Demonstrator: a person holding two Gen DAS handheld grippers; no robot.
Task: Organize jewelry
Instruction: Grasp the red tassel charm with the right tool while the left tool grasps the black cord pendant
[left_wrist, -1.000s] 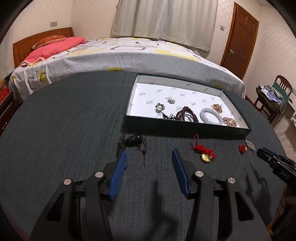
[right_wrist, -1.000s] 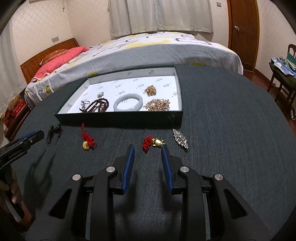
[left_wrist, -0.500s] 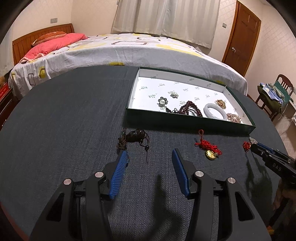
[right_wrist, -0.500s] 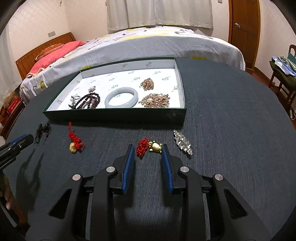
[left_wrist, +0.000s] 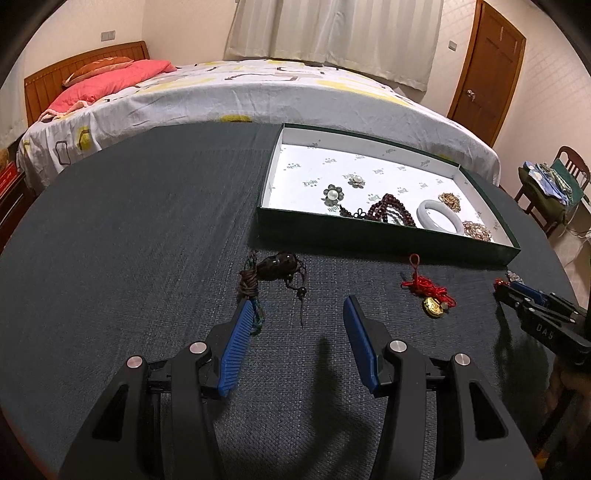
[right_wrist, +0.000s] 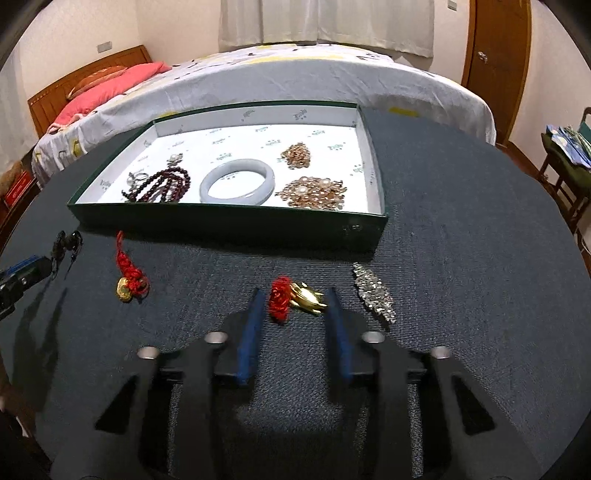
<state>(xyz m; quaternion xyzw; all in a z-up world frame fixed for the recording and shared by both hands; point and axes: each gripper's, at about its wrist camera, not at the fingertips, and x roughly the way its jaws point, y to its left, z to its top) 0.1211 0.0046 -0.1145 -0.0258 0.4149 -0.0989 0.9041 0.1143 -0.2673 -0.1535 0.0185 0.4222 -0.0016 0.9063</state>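
A green tray (left_wrist: 369, 236) (right_wrist: 236, 221) with a white lining holds a jade bangle (right_wrist: 237, 181), dark red beads (right_wrist: 162, 186), brooches and pearl clusters. On the dark table before it lie a black pendant on cord (left_wrist: 275, 267), a red-knot gold charm (left_wrist: 430, 295) (right_wrist: 127, 280), a red-and-gold charm (right_wrist: 295, 299) and a silver brooch (right_wrist: 373, 290). My left gripper (left_wrist: 297, 306) is open just short of the black pendant. My right gripper (right_wrist: 295, 295) is open with the red-and-gold charm between its fingertips.
A bed (left_wrist: 221, 88) stands behind the round table. A wooden door (left_wrist: 487, 62) and a chair with clothes (left_wrist: 546, 184) are at the right. The table edge curves close on both sides.
Both grippers moved forward and lower. The left neared the black pendant. The right's fingers now straddle the red-and-gold charm.
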